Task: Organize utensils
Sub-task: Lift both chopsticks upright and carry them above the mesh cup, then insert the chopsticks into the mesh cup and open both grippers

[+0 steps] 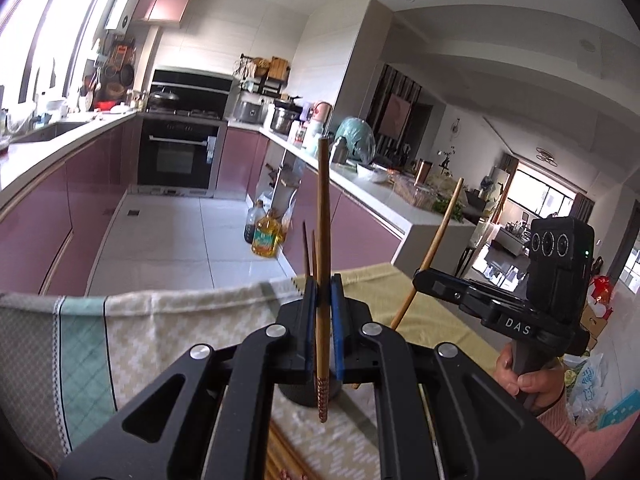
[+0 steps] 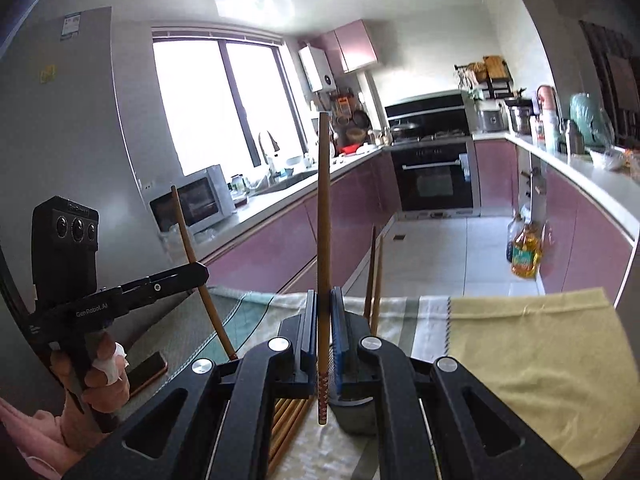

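Note:
My left gripper (image 1: 323, 288) is shut on a wooden chopstick (image 1: 323, 208) that stands upright, its patterned end hanging below the pads. My right gripper (image 2: 323, 300) is shut on a second upright chopstick (image 2: 323, 208) in the same way. Each gripper appears in the other's view: the right gripper (image 1: 418, 278) holds its tilted chopstick (image 1: 442, 228), and the left gripper (image 2: 204, 270) holds its own chopstick (image 2: 186, 236). Just below both grippers is a dark round holder (image 2: 356, 416) with two chopsticks (image 2: 374, 272) standing in it. Several loose chopsticks (image 2: 286, 416) lie on the cloth beside it.
The table wears a patterned cream and teal cloth (image 1: 160, 328) and a yellow cloth (image 2: 540, 360). A phone (image 2: 148, 368) lies near the left hand. Beyond the table edge are pink kitchen cabinets (image 1: 60, 208), an oven (image 1: 176, 156) and oil bottles (image 1: 264, 240) on the floor.

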`<action>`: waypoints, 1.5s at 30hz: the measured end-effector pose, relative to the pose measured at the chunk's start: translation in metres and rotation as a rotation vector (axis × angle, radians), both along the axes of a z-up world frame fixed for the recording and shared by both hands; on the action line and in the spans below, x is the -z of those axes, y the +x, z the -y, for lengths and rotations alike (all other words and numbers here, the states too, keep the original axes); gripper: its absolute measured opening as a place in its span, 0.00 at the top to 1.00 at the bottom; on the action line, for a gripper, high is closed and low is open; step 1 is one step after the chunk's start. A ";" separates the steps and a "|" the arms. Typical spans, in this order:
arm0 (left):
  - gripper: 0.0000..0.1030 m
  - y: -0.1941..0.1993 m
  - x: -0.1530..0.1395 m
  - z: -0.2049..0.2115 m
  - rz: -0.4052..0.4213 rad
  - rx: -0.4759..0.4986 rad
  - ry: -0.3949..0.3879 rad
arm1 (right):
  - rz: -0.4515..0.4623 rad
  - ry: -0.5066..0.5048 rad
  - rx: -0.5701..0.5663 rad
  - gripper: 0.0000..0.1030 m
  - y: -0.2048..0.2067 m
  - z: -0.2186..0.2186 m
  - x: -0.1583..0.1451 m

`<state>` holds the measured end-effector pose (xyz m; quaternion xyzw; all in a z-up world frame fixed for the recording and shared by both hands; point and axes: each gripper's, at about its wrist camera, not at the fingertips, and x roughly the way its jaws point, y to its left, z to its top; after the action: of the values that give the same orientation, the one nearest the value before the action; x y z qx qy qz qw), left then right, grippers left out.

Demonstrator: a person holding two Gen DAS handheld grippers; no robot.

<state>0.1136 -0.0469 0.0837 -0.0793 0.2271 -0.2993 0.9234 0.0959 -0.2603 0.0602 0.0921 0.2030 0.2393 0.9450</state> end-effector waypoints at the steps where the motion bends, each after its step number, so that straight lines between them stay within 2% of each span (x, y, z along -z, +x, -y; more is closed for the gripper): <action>1: 0.93 0.003 -0.002 0.002 0.006 0.000 -0.002 | 0.004 0.000 0.002 0.95 0.002 0.001 -0.001; 7: 0.93 0.019 -0.014 0.016 0.029 0.000 -0.011 | 0.012 -0.019 0.023 0.95 0.020 0.001 -0.004; 10: 0.93 0.026 -0.012 0.025 0.037 -0.016 0.013 | -0.010 -0.034 0.027 0.95 0.031 -0.001 0.002; 17: 0.93 0.044 0.015 0.038 -0.034 -0.010 0.082 | -0.088 -0.067 0.010 0.95 0.046 -0.007 0.022; 22: 0.93 0.043 0.033 0.041 -0.071 0.014 0.124 | -0.136 -0.090 -0.008 0.95 0.049 -0.012 0.035; 32: 0.93 0.063 0.058 0.051 -0.174 0.079 0.184 | -0.288 -0.125 -0.036 0.94 0.072 -0.018 0.060; 42: 0.92 0.089 0.071 0.063 -0.225 0.052 0.209 | -0.311 -0.112 -0.005 0.92 0.086 -0.018 0.067; 45: 0.88 0.088 0.075 0.062 -0.229 0.041 0.208 | -0.308 -0.101 0.002 0.92 0.086 -0.016 0.067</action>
<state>0.2016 -0.1091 0.0085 -0.0124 0.3622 -0.2818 0.8884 0.1816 -0.2445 -0.0071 0.0804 0.3570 0.2112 0.9064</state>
